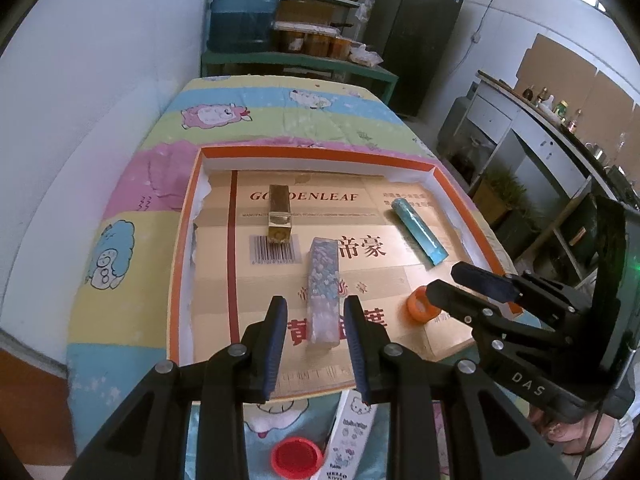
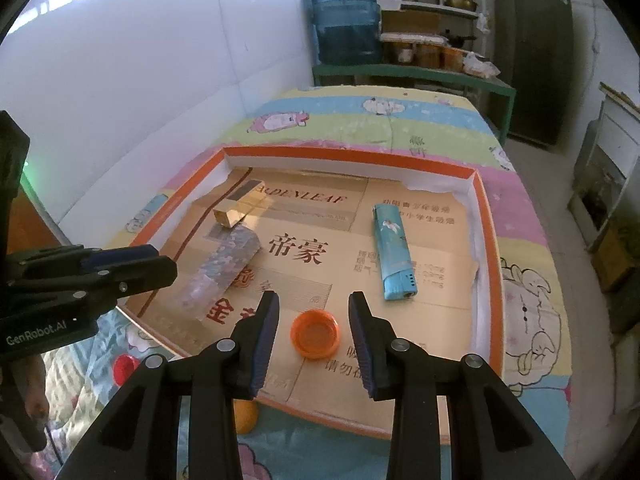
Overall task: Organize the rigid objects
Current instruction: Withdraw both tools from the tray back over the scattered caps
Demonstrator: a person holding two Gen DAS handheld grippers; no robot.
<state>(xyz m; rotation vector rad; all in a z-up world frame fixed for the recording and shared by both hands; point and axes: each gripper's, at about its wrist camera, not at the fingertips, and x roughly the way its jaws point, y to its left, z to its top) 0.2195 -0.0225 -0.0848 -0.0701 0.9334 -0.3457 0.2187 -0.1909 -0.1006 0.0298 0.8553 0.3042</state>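
Observation:
A shallow orange-rimmed tray (image 1: 320,153) (image 2: 352,154) lined with printed cardboard lies on the bed. In it are a gold lighter (image 1: 279,216) (image 2: 236,208), a pastel patterned lighter (image 1: 322,264) (image 2: 224,268), a blue lighter (image 1: 418,230) (image 2: 392,256) and an orange cap (image 1: 420,305) (image 2: 315,334). My left gripper (image 1: 315,300) (image 2: 164,262) hovers open over the near end of the pastel lighter, with a gap on both sides. My right gripper (image 2: 314,295) (image 1: 444,278) is open astride the orange cap, which rests on the cardboard untouched.
In front of the tray, on the cartoon-print bedding (image 1: 224,120), lie a red cap (image 1: 296,458) (image 2: 126,366), a white Hello Kitty box (image 1: 352,432) and an orange ball (image 2: 244,416). A wall runs along the left; shelves with a water jug (image 1: 244,8) stand beyond the bed.

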